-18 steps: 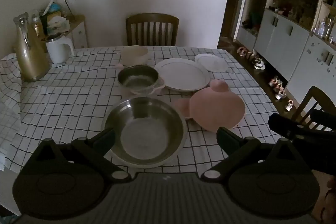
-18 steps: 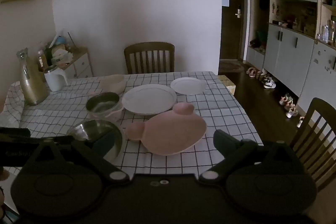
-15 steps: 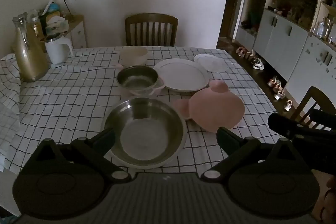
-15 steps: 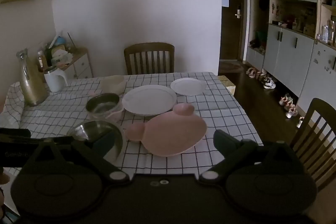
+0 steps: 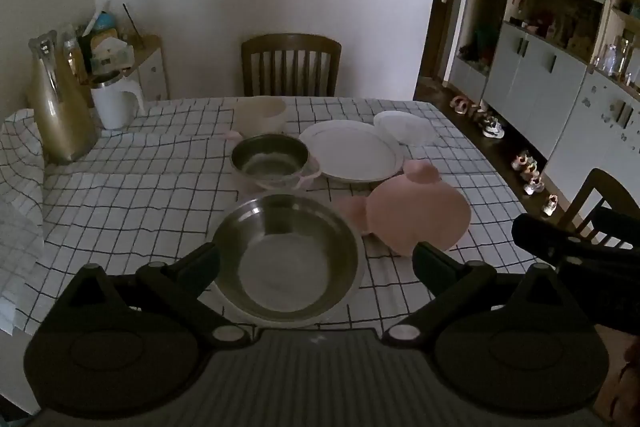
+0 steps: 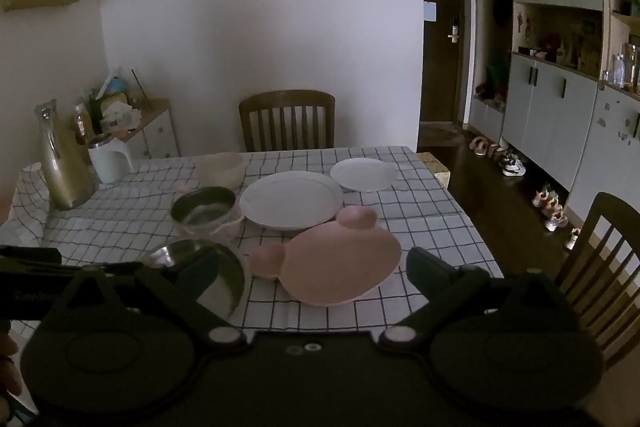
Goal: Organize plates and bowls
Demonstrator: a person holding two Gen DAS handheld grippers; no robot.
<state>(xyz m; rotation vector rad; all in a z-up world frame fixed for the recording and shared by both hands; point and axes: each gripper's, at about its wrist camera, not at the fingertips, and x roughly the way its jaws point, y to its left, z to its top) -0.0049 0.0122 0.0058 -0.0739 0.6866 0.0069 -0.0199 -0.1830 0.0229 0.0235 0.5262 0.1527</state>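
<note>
— Six dishes sit on the checked tablecloth [image 5: 132, 195]; where are the tongs?

— Both hover at the near edge, spread wide, pinching nothing. Ahead of the left gripper [image 5: 316, 259] lies the large steel bowl [image 5: 288, 259], the small steel bowl [image 5: 271, 159] beyond it and the cream bowl [image 5: 261, 113] farthest.

— And the right gripper [image 6: 313, 273]?

— It faces the pink eared plate [image 6: 340, 267]. Beyond that are the large white plate [image 6: 291, 199] and the small white plate [image 6: 363, 174]. Dim light; the small steel bowl perhaps sits in a pinkish holder.
</note>
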